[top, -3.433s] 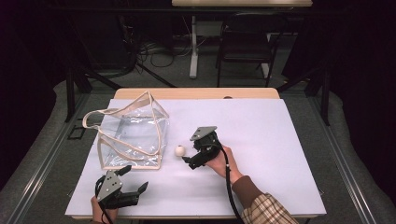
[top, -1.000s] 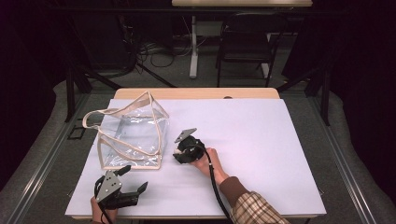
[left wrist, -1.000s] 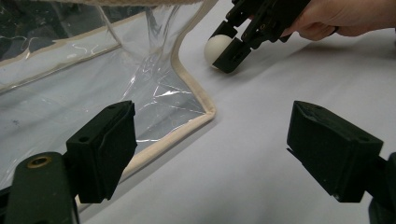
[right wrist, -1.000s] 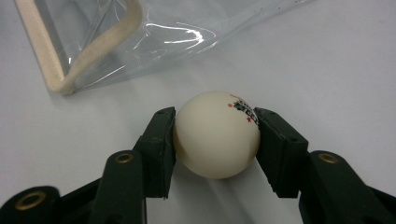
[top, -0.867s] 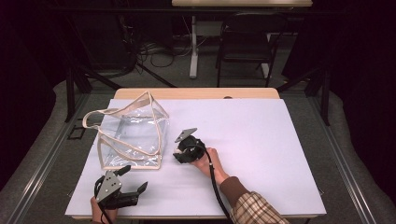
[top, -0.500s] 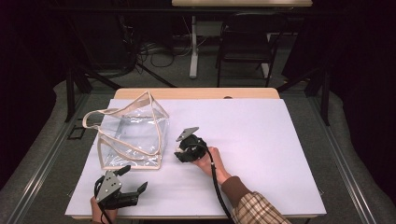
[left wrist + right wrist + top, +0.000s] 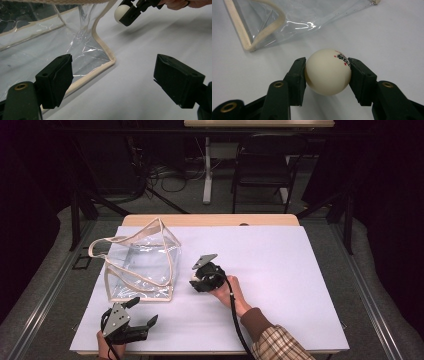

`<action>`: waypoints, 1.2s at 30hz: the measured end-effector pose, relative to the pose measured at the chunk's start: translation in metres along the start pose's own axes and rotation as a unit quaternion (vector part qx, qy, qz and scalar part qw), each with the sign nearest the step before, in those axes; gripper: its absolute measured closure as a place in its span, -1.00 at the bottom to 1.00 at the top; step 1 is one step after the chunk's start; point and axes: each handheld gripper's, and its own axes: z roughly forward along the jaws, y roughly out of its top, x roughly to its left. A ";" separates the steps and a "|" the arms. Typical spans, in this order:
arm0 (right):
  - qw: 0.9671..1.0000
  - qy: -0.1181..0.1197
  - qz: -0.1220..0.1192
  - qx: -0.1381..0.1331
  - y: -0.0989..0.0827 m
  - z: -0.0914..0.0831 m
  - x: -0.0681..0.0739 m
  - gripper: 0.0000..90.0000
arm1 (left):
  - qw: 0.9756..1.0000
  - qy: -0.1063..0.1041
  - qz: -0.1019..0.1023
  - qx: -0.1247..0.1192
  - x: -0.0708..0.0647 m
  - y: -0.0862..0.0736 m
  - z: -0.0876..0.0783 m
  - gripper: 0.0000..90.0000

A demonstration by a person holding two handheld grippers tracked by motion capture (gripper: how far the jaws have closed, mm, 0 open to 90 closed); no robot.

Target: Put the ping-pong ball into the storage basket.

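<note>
Table sheet [image 7: 280,270] is evenly lit from above; surroundings are left dark. Glare is seen on the clear bag [image 7: 299,25] beyond the fingers [image 7: 297,75]; soft shadows, slight blur.

High view overhead, gripper views close, sharing clear bag [image 7: 142,262]

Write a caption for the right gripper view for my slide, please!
Right gripper pinching a cream ball with small printed marks just above the white table, near a clear bag with beige trim.
</note>
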 end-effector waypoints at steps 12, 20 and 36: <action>1.000 -0.007 -0.001 -0.002 0.001 -0.012 -0.003 0.13 | 1.000 0.000 0.000 0.000 0.000 0.000 0.000 -0.64; 1.000 -0.012 -0.002 -0.005 0.003 -0.020 -0.006 0.13 | 1.000 -0.001 -0.001 0.001 0.000 0.000 0.000 -0.64; 1.000 -0.021 -0.008 -0.011 0.008 -0.041 -0.013 0.13 | 1.000 0.000 -0.002 0.000 0.000 0.000 0.000 -0.64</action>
